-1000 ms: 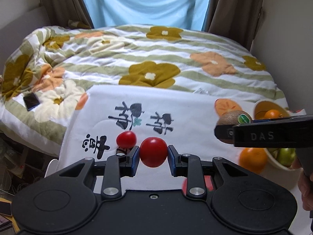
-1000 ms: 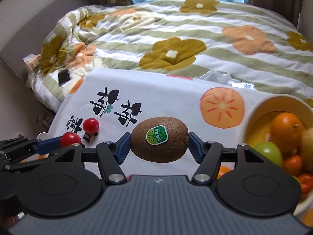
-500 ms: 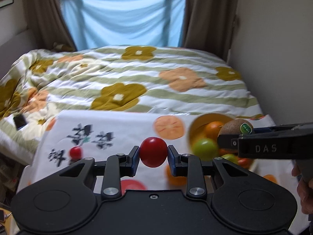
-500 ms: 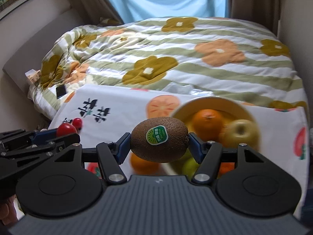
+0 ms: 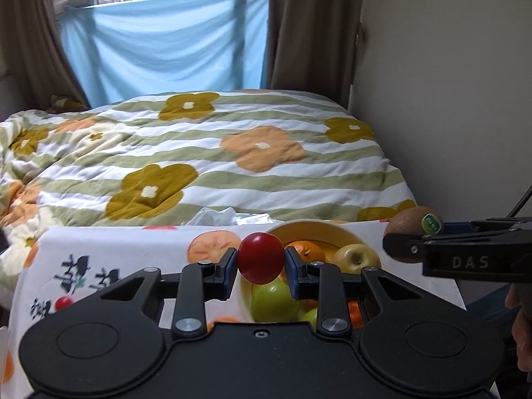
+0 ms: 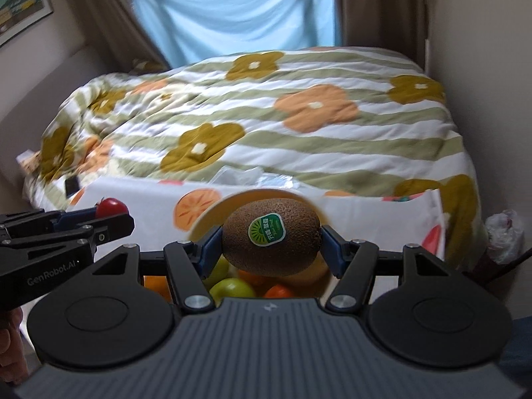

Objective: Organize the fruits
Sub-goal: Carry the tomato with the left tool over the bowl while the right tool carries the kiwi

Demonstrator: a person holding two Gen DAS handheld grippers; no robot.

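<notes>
Above the yellow bowl [image 5: 332, 229] on the desk, both claws have swung over from the printed cloth [image 5: 99, 249]: left claw [image 5: 261, 259] clamps a tomato [image 5: 261, 257], right claw [image 6: 271, 242] a kiwi [image 6: 271, 236]. Releasing both into the bowl looks imminent.

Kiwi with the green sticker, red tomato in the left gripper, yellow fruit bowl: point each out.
Brown fuzzy kiwi [image 6: 271, 237]: right wrist view, on its green sticker.
Round red tomato [image 5: 261, 258]: left wrist view, centre of its skin.
Yellow fruit bowl [image 5: 311, 229]: left wrist view, bare inner wall at the far rim.
</notes>
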